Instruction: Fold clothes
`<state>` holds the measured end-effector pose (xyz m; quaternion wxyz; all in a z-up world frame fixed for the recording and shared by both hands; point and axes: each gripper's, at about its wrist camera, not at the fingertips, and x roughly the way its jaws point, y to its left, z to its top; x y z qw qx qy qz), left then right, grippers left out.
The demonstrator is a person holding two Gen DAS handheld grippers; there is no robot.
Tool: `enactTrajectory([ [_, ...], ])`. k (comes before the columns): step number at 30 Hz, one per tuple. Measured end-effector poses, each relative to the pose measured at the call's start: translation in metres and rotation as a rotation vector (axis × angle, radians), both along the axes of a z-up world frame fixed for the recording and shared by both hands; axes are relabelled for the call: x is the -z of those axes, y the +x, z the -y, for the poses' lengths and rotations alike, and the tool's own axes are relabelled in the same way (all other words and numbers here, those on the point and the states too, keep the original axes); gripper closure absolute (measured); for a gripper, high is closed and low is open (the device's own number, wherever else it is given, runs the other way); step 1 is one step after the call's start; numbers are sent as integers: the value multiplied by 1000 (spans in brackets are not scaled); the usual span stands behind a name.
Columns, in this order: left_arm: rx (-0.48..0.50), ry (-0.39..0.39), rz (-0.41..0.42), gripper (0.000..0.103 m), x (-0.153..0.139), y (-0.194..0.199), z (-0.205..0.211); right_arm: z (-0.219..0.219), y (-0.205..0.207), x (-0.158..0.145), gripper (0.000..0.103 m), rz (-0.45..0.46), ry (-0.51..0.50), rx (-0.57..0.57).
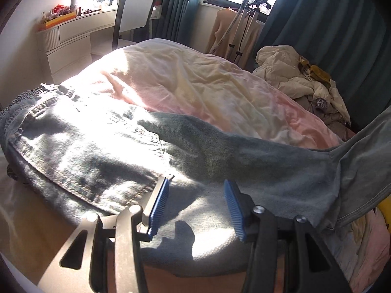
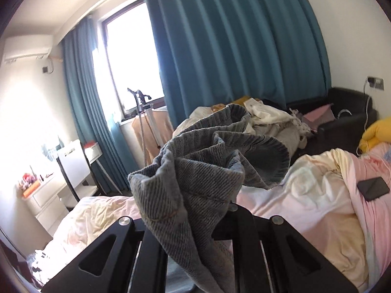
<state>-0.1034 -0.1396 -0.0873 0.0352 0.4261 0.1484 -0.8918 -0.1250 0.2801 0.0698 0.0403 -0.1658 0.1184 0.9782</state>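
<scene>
A pair of faded blue jeans [image 1: 102,146] lies on the bed, waistband at the far left, one leg running right and lifted up at the frame's right edge. My left gripper [image 1: 196,196] is open, its blue pads [image 1: 160,205] hovering just over the denim near the back pocket. My right gripper [image 2: 195,210] is shut on the bunched leg cuffs of the jeans [image 2: 202,161] and holds them raised above the bed; its fingertips are hidden by the cloth.
The bed has a pink and cream duvet [image 1: 195,85]. A pile of pale clothes [image 1: 300,78] lies at its far side. A phone [image 2: 372,188] rests on the duvet. A white desk [image 1: 70,36], chair [image 1: 136,14] and garment steamer [image 1: 246,22] stand by teal curtains [image 2: 232,44].
</scene>
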Motion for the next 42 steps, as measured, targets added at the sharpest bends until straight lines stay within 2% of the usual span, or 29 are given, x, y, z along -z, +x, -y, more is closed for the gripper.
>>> enactTrajectory([
  [1, -8, 6, -7, 55, -4, 4, 8, 25, -3, 1, 94, -1, 42, -22],
  [3, -22, 15, -25, 55, -13, 14, 23, 75, -9, 12, 94, -2, 112, -74],
  [6, -46, 23, -55, 55, -24, 29, 48, 157, -14, 51, 94, 38, 216, -179],
  [9, -80, -3, -66, 55, -28, 42, 73, 238, -13, 112, 94, 113, 317, -282],
  [11, -96, -14, -55, 55, -25, 47, 88, 284, -15, 165, 94, 217, 370, -353],
  [13, -109, -28, -40, 55, -21, 51, 101, 320, -18, 219, 94, 341, 437, -396],
  [15, -117, -33, -33, 55, -18, 55, 111, 339, -16, 247, 93, 363, 481, -402],
  [18, -140, -10, -30, 55, -13, 61, 128, 351, -18, 241, 94, 347, 473, -407],
  [23, -210, 146, -53, 55, -6, 78, 165, 385, -11, 217, 94, 284, 526, -426],
  [25, -262, 218, -47, 55, 1, 86, 183, 399, -14, 226, 94, 320, 521, -446],
  [27, -308, 319, -45, 55, 11, 93, 201, 390, -21, 243, 93, 366, 505, -452],
  [31, -367, 492, -8, 55, 34, 100, 226, 399, -8, 240, 93, 331, 513, -450],
  [35, -381, 596, -23, 55, 46, 99, 231, 411, 14, 229, 94, 282, 550, -460],
  [37, -381, 645, -23, 55, 51, 95, 232, 408, 19, 238, 93, 285, 580, -480],
  [40, -400, 739, -46, 55, 58, 91, 237, 394, 13, 256, 91, 299, 558, -511],
  [42, -420, 792, -75, 55, 60, 94, 240, 395, 10, 252, 90, 295, 530, -518],
])
